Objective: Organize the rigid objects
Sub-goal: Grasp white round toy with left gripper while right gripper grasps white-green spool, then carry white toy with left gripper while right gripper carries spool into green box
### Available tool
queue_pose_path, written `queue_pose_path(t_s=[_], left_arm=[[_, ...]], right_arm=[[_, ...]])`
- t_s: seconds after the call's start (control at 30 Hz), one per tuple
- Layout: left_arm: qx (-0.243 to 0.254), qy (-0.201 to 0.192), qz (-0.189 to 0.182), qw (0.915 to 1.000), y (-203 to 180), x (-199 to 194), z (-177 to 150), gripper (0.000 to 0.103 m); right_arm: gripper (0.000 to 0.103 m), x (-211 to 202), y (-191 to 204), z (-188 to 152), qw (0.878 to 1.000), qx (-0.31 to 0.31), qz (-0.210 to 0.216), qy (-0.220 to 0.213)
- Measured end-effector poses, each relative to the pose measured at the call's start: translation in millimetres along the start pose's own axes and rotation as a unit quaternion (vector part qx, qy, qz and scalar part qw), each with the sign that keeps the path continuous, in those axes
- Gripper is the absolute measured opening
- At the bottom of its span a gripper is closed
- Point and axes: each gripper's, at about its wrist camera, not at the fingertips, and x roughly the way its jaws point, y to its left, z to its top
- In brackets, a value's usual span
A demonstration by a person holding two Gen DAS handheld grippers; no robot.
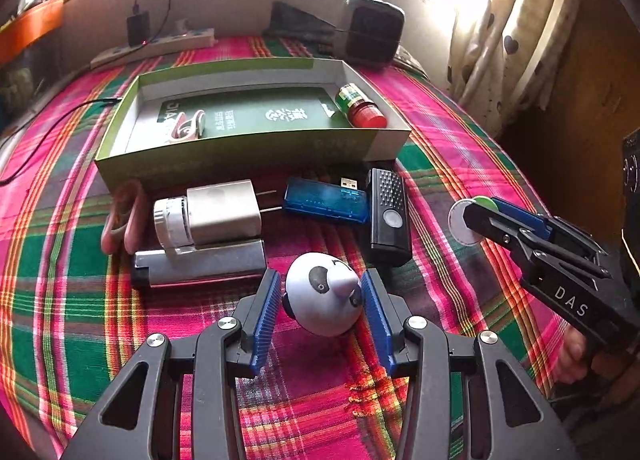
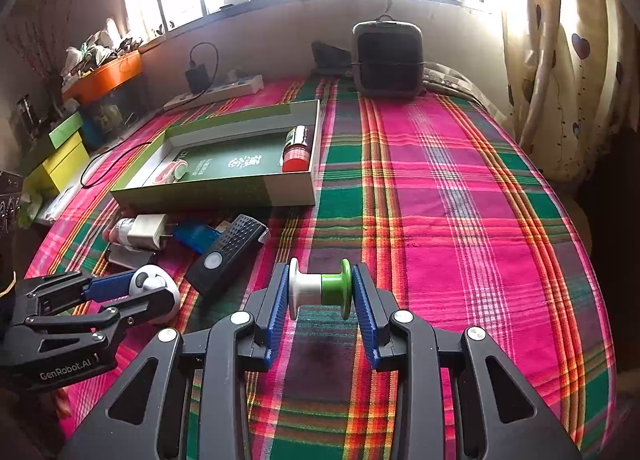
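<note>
Between ribbed claw pads [image 1: 266, 310], smooth (round) panda figure [image 1: 324, 296]

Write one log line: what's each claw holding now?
left gripper: around panda toy | right gripper: shut on spool | box: open

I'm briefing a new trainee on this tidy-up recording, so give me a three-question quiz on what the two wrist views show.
1. True or false: the right gripper is clamped on the white-and-green plastic spool.
2. What sits between the left gripper jaws?
A. blue translucent USB stick
B. white round panda-faced toy
C. black rectangular doorbell button
3. Fill in: the red-capped green bottle lies inside the shallow green cardboard ____.

Key: 1 true; 2 B; 3 box.
</note>
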Motion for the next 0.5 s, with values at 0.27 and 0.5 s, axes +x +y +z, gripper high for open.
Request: queue_pose_path(t_s=[0.27,0.5], left_arm=[[-0.005,-0.004,-0.001,1.0000,2.1,-1.3,-0.3,0.037],[-0.004,-0.011,-0.004,0.9999,1.4,-3.9,0.3,0.033]], right_arm=[[0.033,1.0,-0.7,-1.1,1.000,0.000,-0.001,0.002],[0.033,1.8,0.0,-1.8,1.000,-0.002,-0.003,0.003]])
